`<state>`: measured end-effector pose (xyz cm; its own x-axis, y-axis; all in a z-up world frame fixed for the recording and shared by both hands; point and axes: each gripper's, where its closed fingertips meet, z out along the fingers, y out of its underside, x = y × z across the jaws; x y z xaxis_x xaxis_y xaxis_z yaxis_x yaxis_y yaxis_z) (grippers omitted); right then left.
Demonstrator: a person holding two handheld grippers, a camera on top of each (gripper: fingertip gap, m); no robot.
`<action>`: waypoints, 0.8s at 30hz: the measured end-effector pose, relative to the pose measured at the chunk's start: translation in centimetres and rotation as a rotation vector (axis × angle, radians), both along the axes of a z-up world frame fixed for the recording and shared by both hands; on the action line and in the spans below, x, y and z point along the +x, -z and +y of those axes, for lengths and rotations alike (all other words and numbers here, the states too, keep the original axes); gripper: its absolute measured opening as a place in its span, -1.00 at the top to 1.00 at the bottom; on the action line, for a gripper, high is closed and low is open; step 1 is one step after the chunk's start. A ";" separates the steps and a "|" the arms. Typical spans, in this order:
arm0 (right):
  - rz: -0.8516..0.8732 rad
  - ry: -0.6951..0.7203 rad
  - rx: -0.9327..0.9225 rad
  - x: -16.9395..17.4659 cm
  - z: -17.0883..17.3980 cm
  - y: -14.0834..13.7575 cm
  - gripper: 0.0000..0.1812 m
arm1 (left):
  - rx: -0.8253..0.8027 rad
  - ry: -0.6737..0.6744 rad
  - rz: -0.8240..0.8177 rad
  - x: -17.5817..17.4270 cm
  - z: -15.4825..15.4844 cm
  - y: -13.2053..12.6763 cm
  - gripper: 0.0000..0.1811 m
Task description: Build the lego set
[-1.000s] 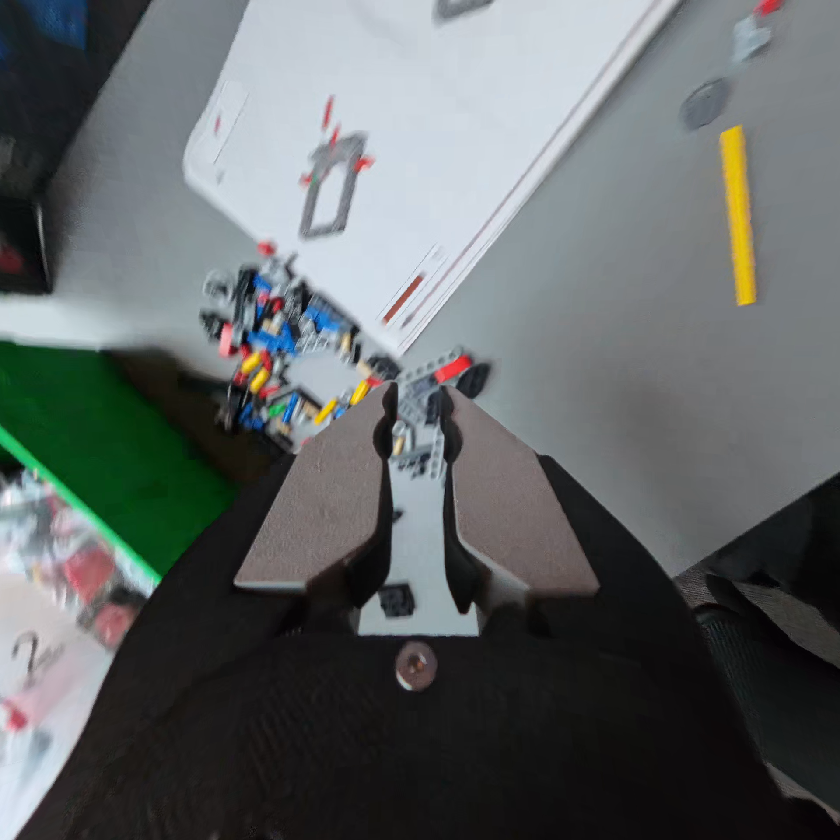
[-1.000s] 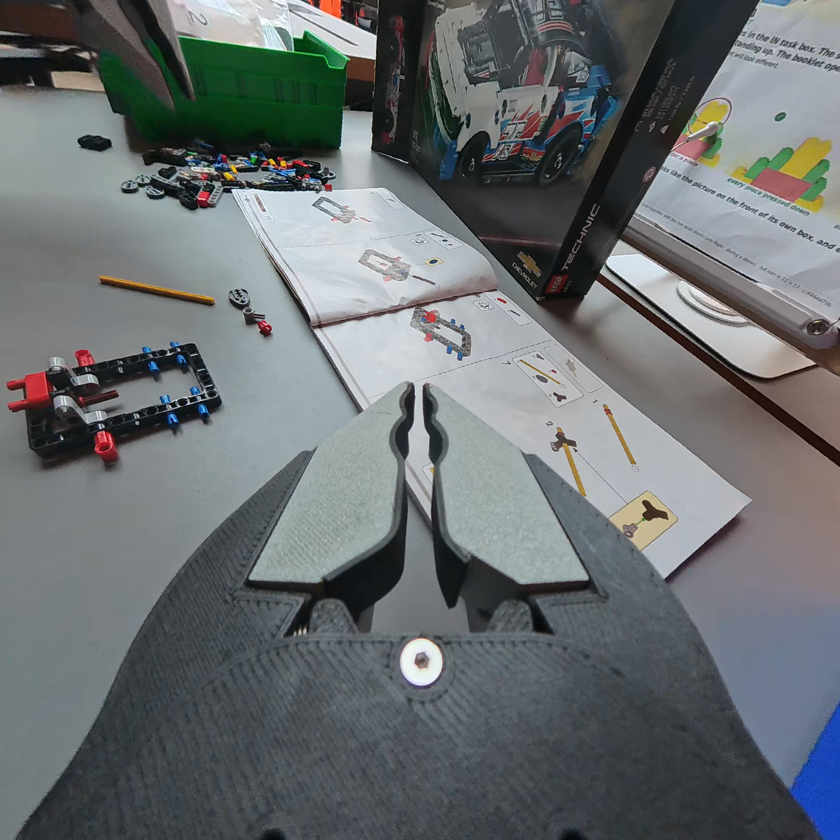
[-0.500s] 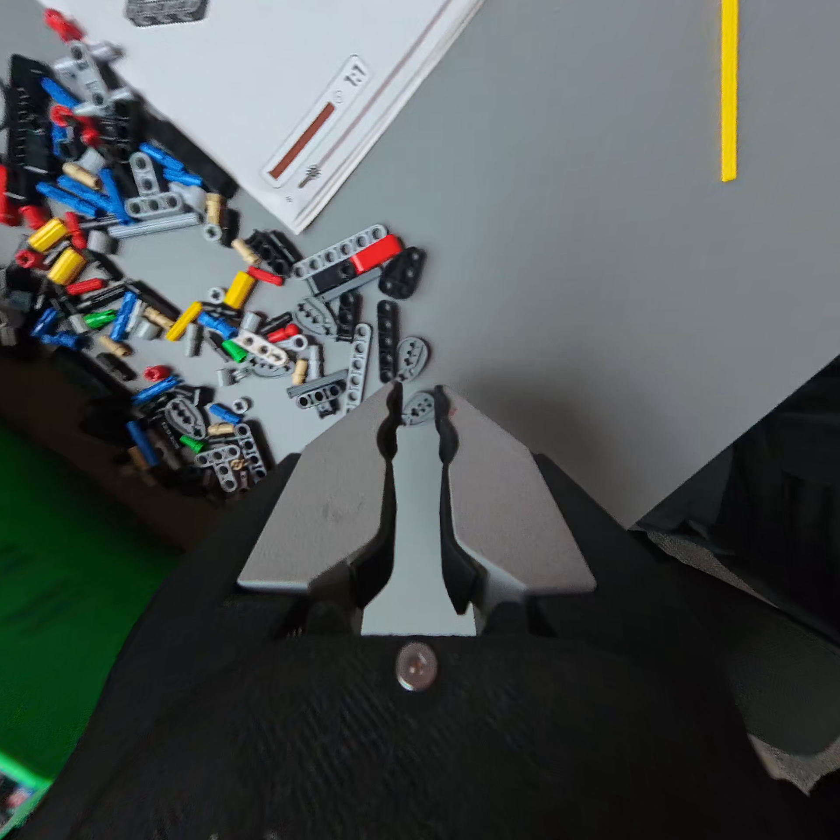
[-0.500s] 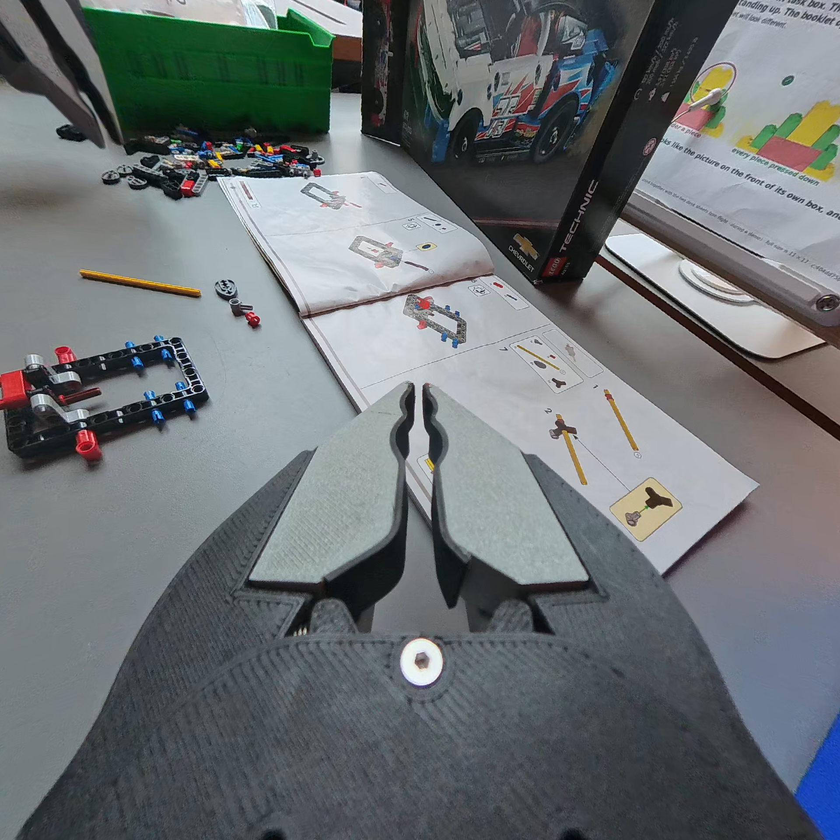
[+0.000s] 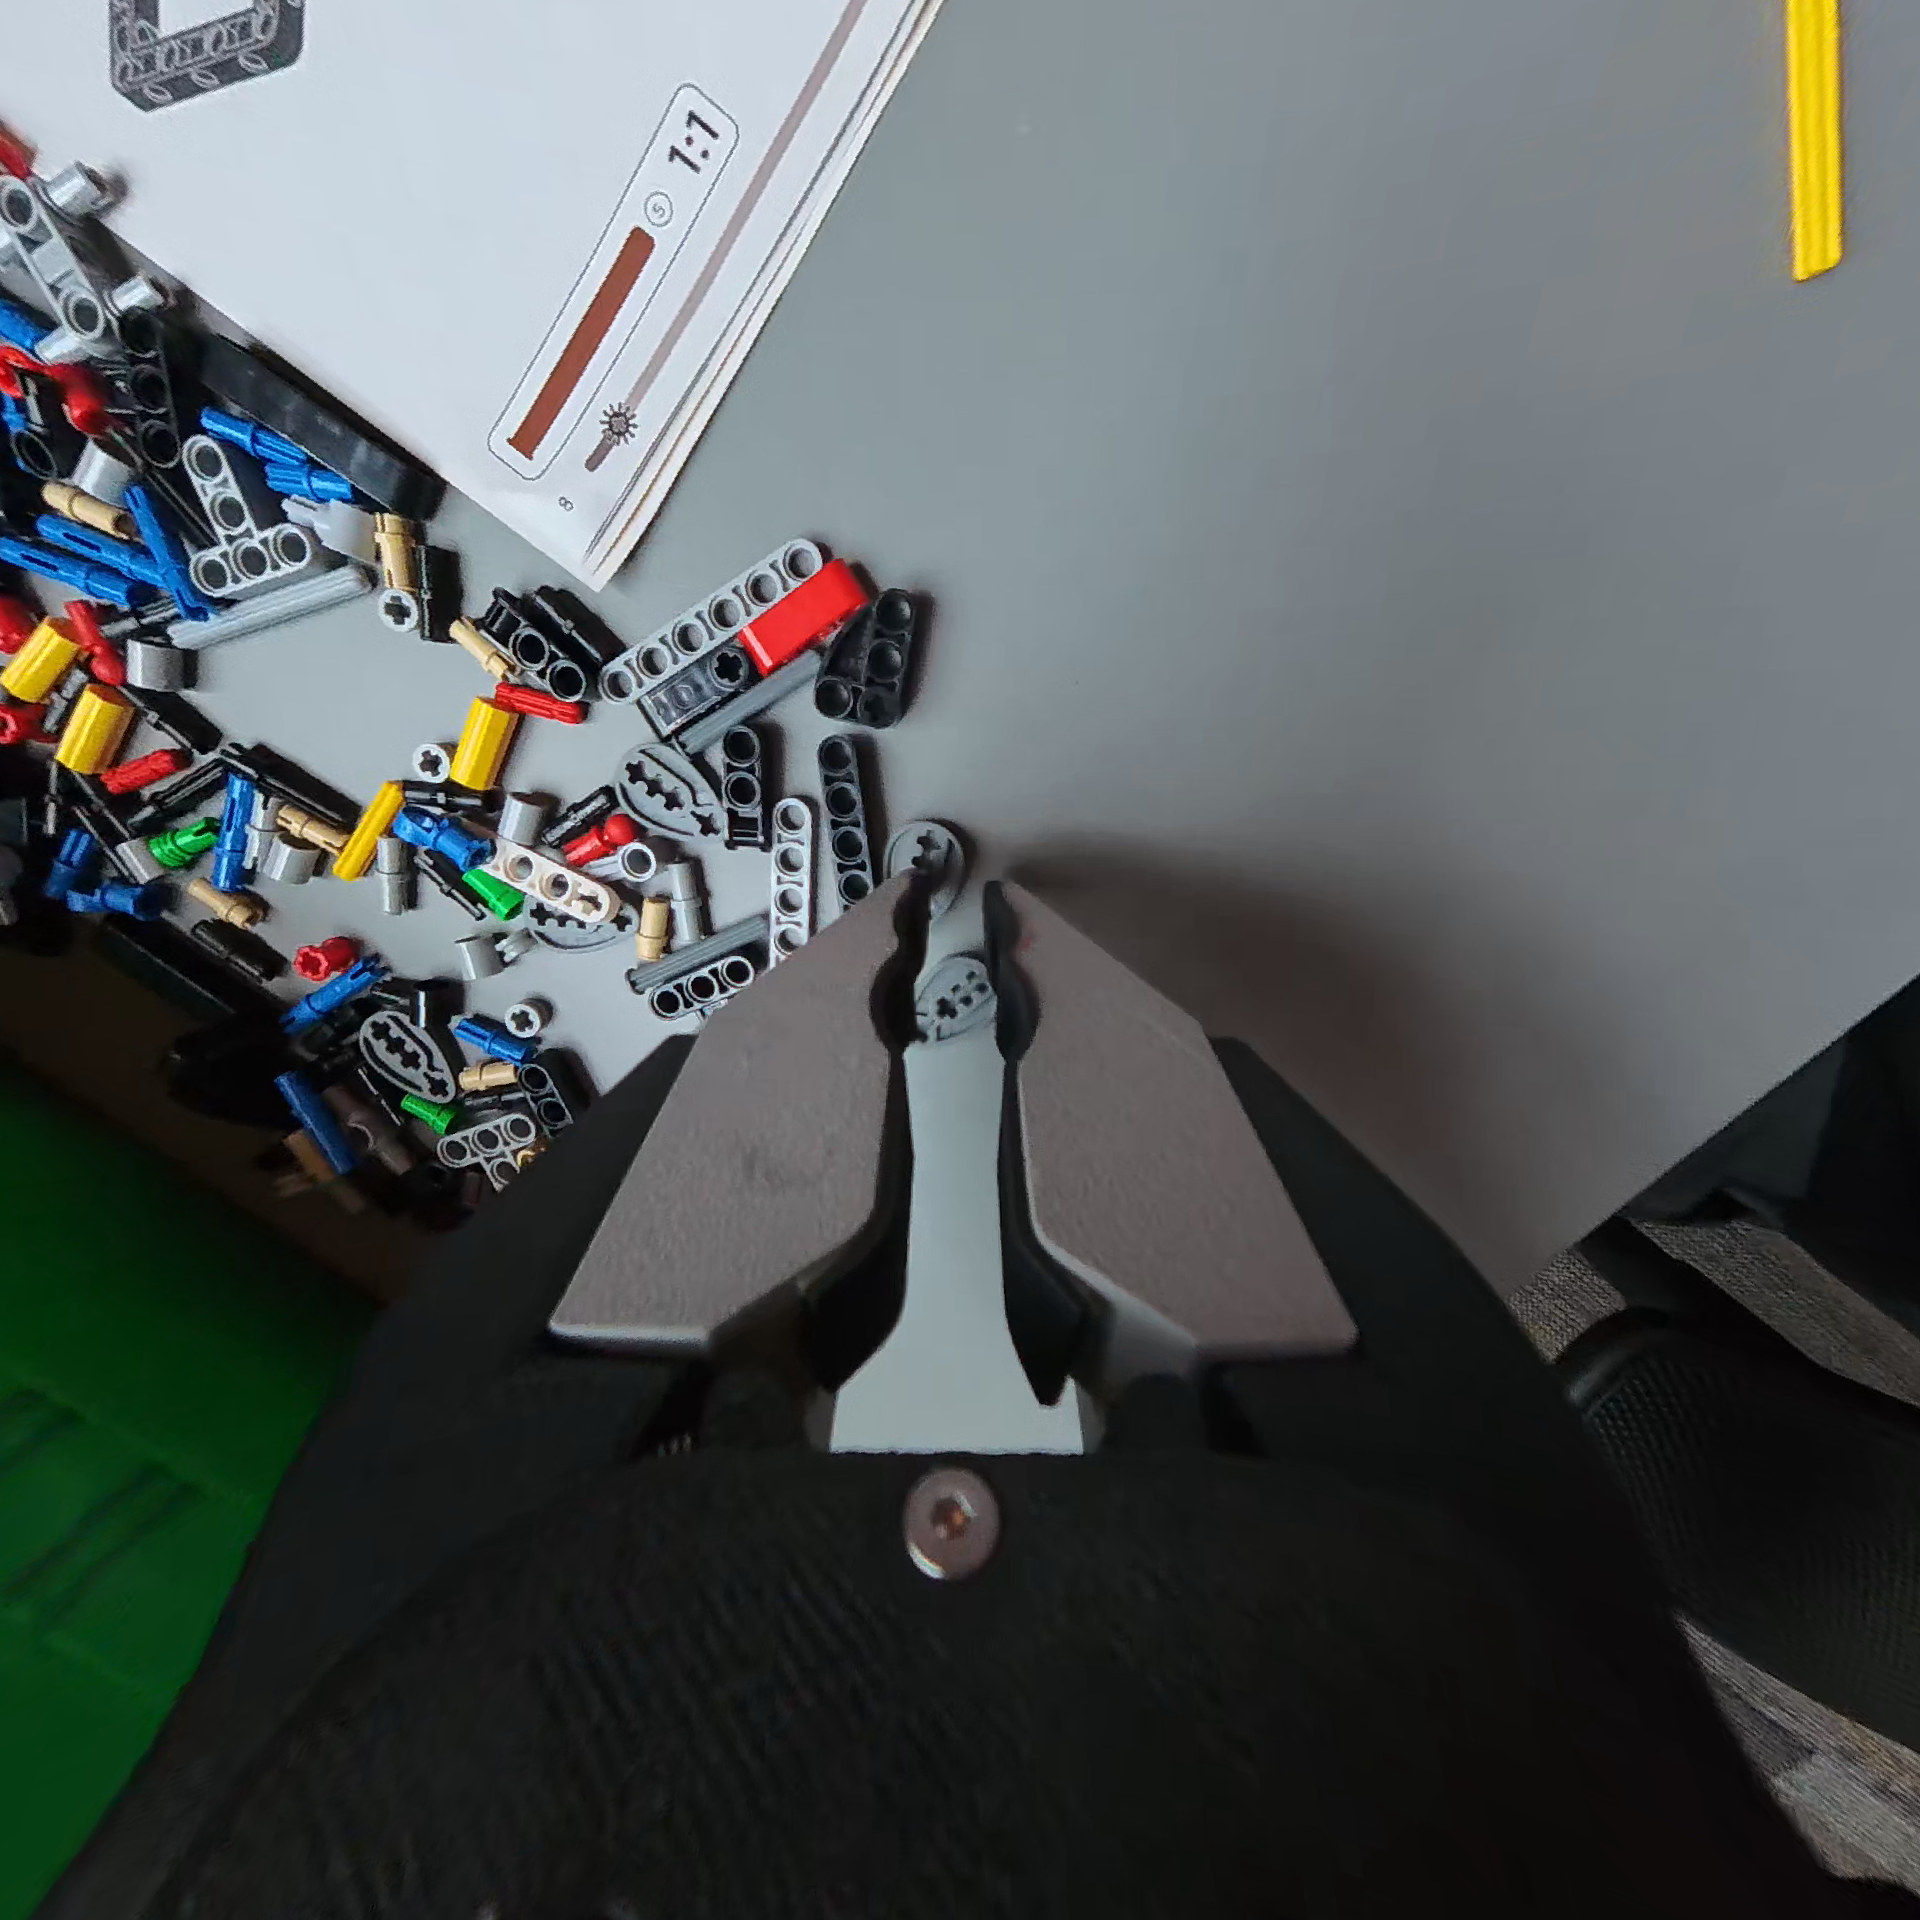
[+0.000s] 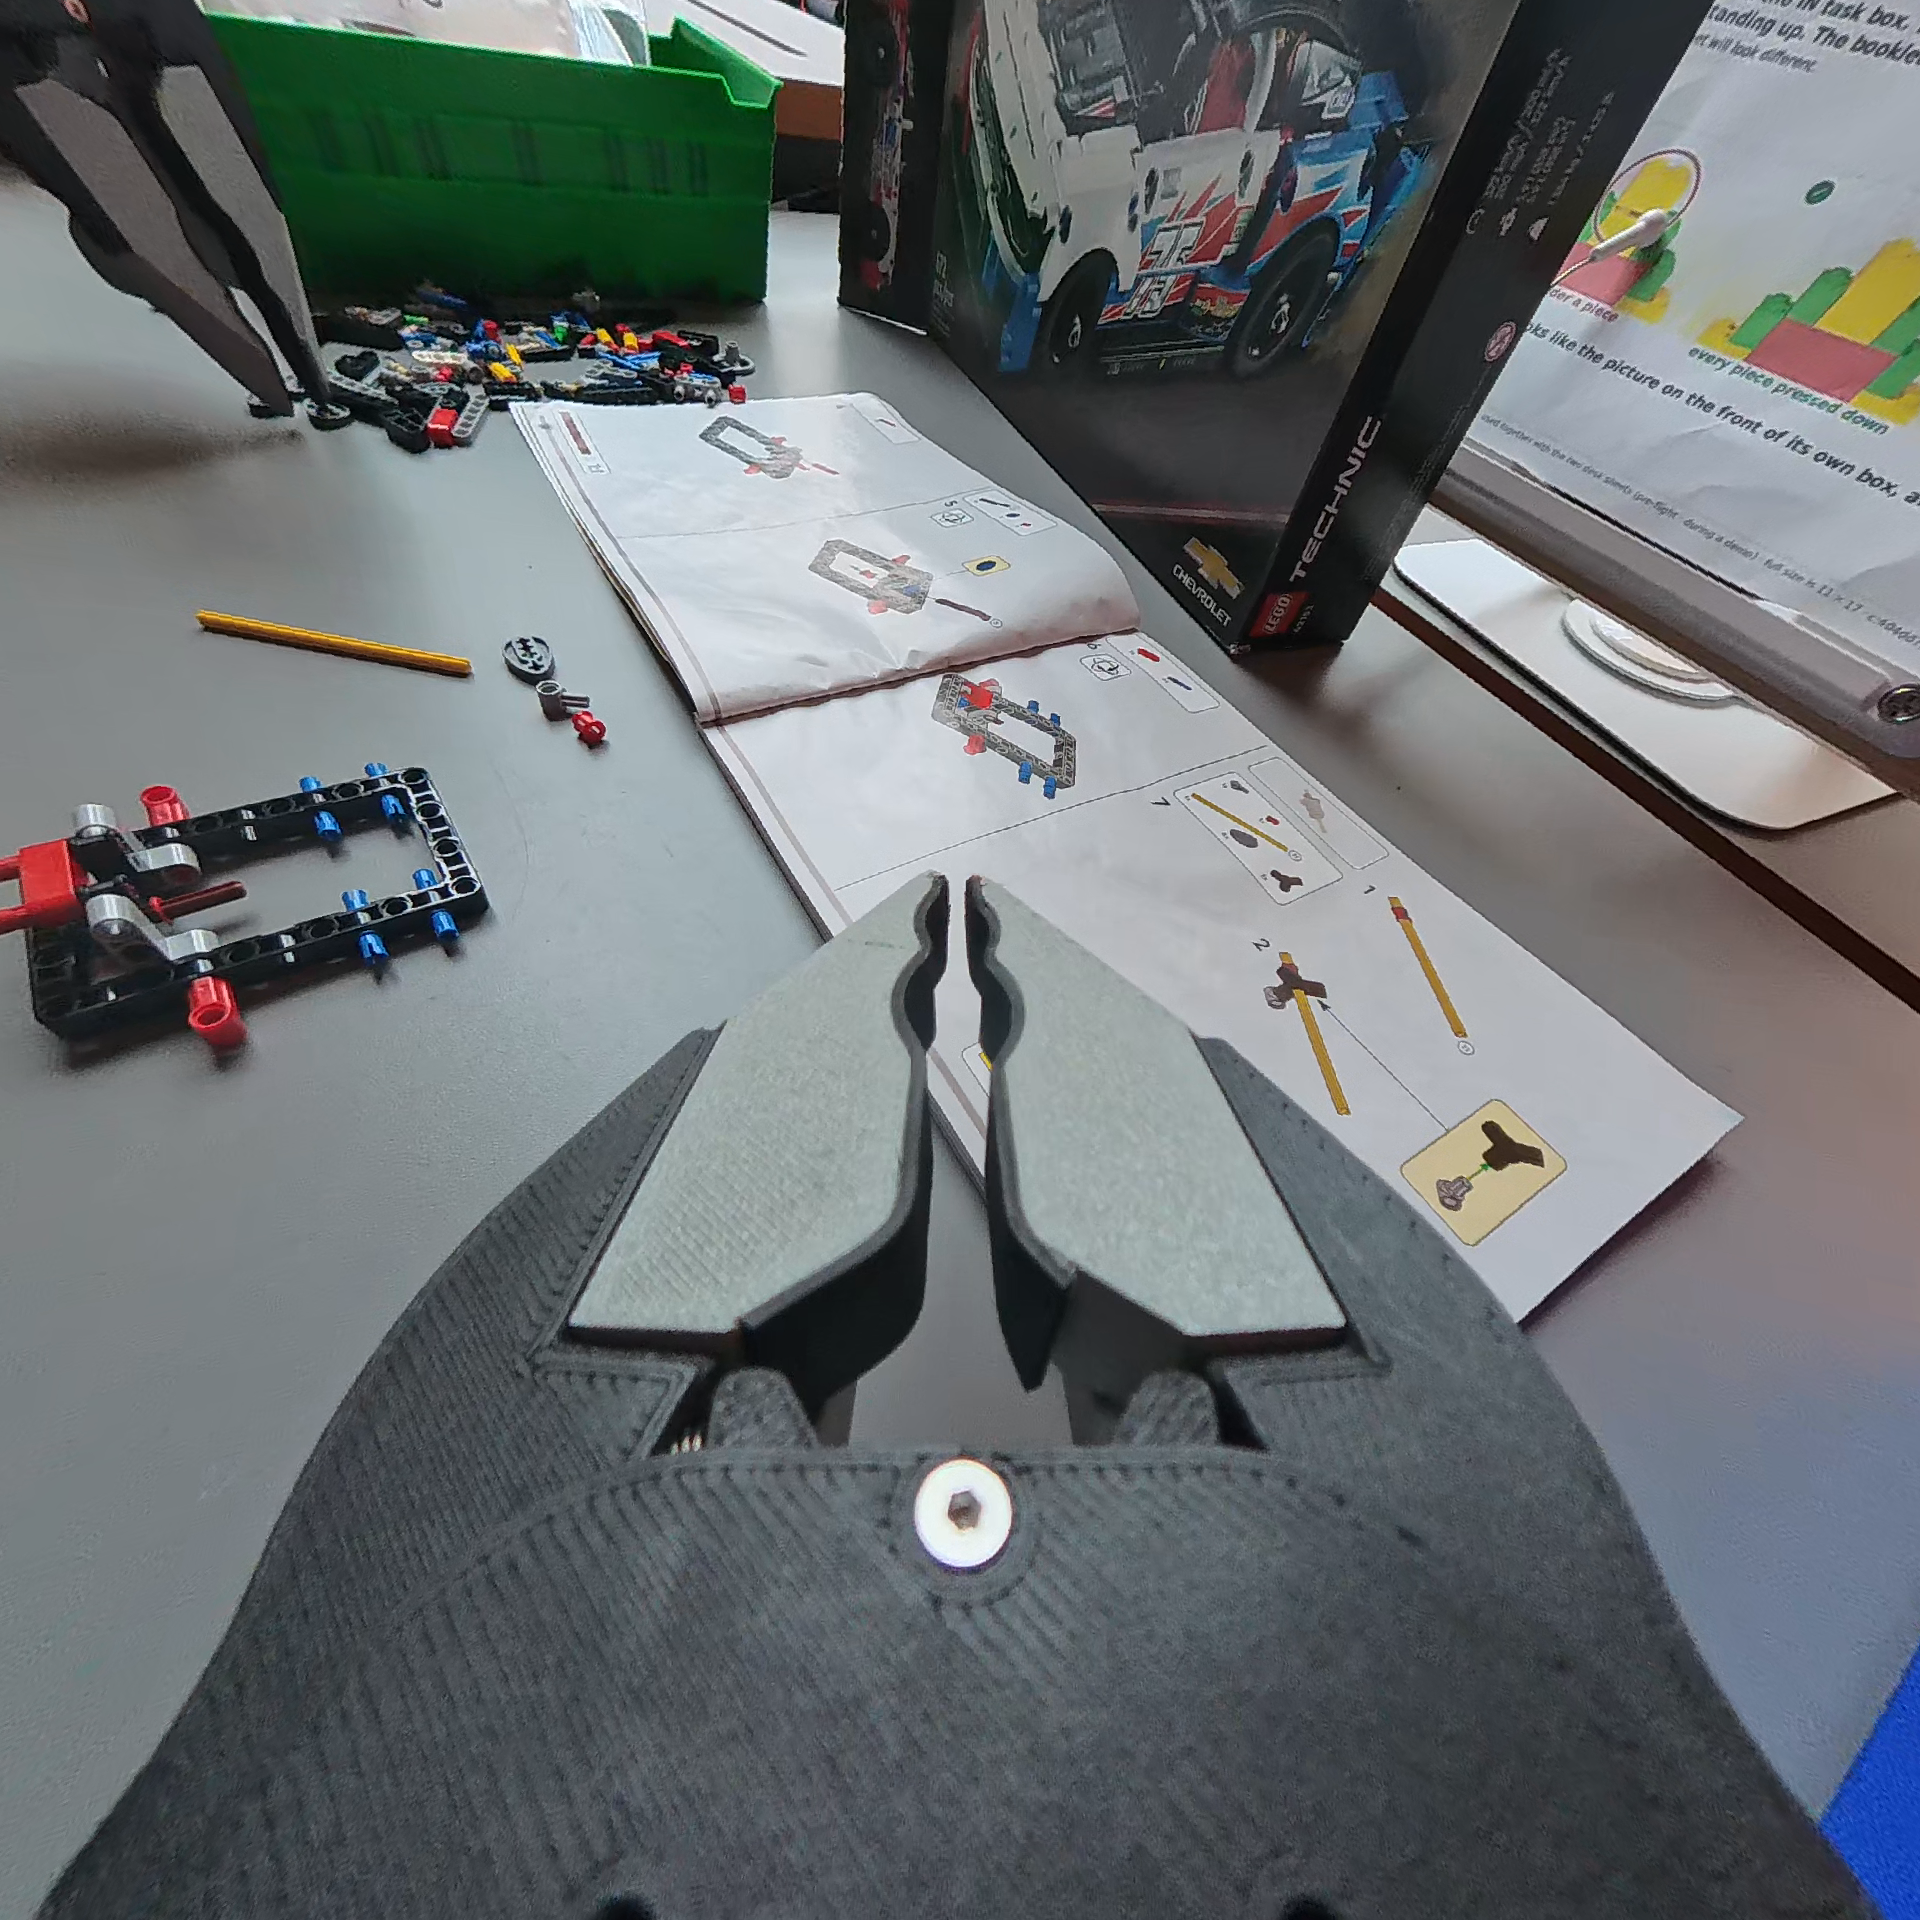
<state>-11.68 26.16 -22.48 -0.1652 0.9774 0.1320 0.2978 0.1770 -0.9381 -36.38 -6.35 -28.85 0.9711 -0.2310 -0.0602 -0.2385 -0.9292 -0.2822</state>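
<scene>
In the left wrist view my left gripper is narrowly open, low over the near edge of a pile of small Lego parts. A grey oval piece lies on the table between its fingers, and a second one lies just past the tips. In the right wrist view the left gripper stands with its tips at the pile. My right gripper is shut and empty, above the open instruction booklet. The black frame assembly with red, blue and grey parts lies to its left.
A yellow axle, a grey oval piece, a small grey connector and a red pin lie between frame and booklet. A green bin stands behind the pile, the set's box beside it, and a monitor base at the right. My hands' fingertips stand some 40 cm from each other.
My left gripper has dropped closer to the pile's edge and its fingers have narrowed around a grey oval piece. My right gripper has stayed shut and has barely moved.
</scene>
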 end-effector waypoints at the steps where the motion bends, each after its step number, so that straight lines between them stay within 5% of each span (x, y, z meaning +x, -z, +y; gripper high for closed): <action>1: 0.001 -0.001 0.002 0.0 0.0 0.0 1.00 | -0.002 0.004 -0.008 0.2 0.0 0.0 0.91; 13: 0.007 0.000 0.004 0.1 -0.1 -0.2 1.00 | 0.032 0.124 -0.059 4.3 1.5 -0.8 0.92; 24: 0.010 -0.003 0.007 0.2 -0.2 -0.3 1.00 | 0.006 0.117 -0.040 3.3 1.7 0.4 0.85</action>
